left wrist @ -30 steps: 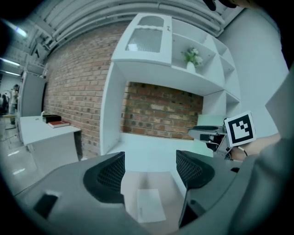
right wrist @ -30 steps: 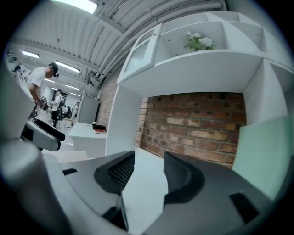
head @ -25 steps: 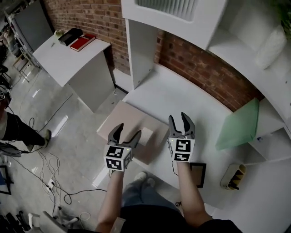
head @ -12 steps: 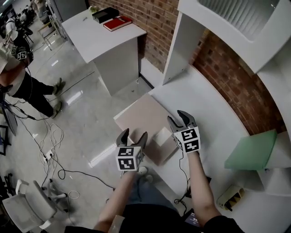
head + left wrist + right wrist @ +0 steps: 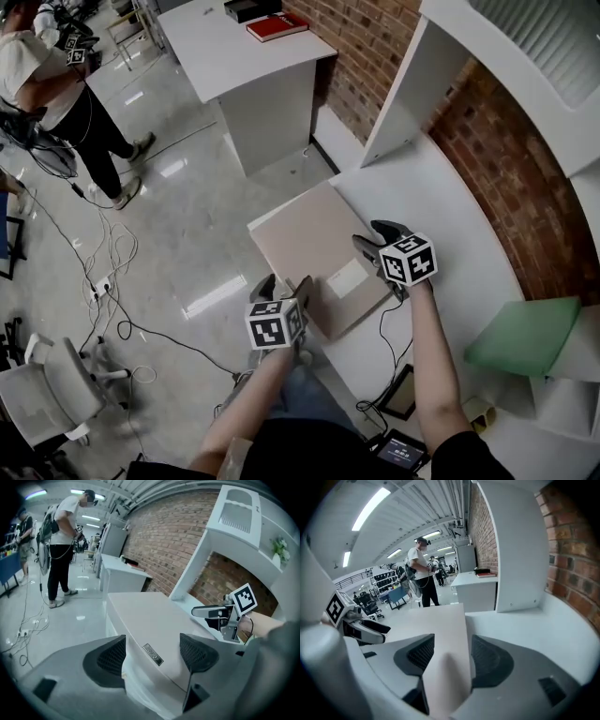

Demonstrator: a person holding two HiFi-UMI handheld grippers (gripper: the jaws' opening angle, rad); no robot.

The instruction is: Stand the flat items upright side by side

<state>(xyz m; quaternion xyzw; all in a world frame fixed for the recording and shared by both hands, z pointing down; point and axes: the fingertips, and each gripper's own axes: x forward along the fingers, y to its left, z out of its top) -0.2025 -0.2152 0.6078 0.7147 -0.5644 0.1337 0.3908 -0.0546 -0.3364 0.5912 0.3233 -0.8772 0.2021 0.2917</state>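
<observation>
Head view: a beige flat panel [image 5: 314, 248] lies at the white desk's [image 5: 450, 234] nine-o'clock edge. The left gripper [image 5: 284, 283] straddles its six-o'clock edge, jaws wide apart. The right gripper [image 5: 368, 236], its jaws just opening, brackets the panel's three-o'clock edge.

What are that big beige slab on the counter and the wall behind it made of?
The slab looks like cardboard or coated board, matte beige: dull, even face, crisp edges, a stuck-on label. I can't settle which. The wall is red brick, rough, with pale mortar lines.
</observation>
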